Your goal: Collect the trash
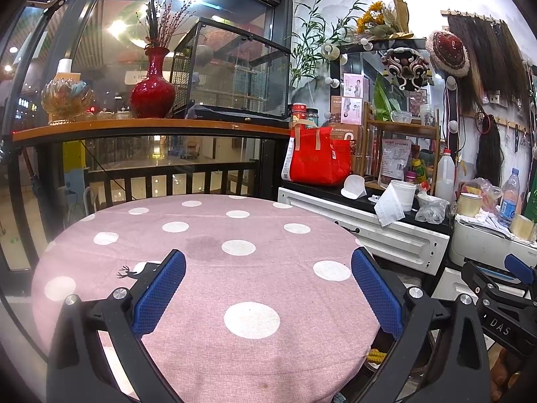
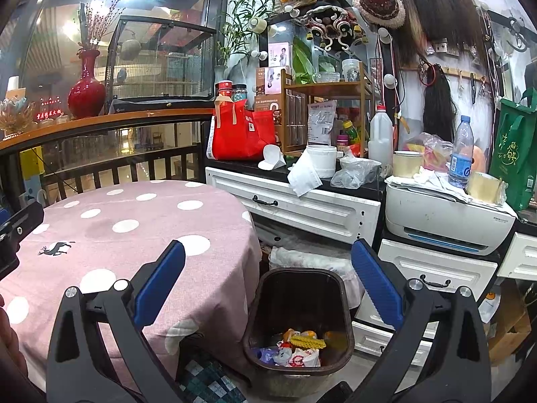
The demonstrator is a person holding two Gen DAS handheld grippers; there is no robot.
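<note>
A dark brown trash bin (image 2: 345, 305) stands on the floor beside the round table. Inside it lie several wrappers (image 2: 295, 354) and a yellow foam net (image 2: 307, 342). My right gripper (image 2: 268, 262) hangs open above the bin, nothing between its blue pads (image 2: 376, 285). My left gripper (image 1: 268, 268) is open over the pink polka-dot tablecloth (image 1: 208, 268), which carries no loose items and shows a dark stain (image 1: 204, 245). The right gripper (image 1: 503, 288) shows at the right edge of the left wrist view. The left gripper's black body (image 2: 16, 231) appears at the left edge of the right wrist view.
White drawers (image 2: 302, 208) hold a red bag (image 2: 241, 134), a paper roll (image 2: 305, 171), crumpled plastic bags (image 2: 355, 173), bottles (image 2: 461, 154) and a printer (image 2: 443, 221). A wooden ledge (image 1: 151, 126) with a red vase (image 1: 152, 87) runs behind the table. A checked cushion (image 2: 208, 379) sits low beside the bin.
</note>
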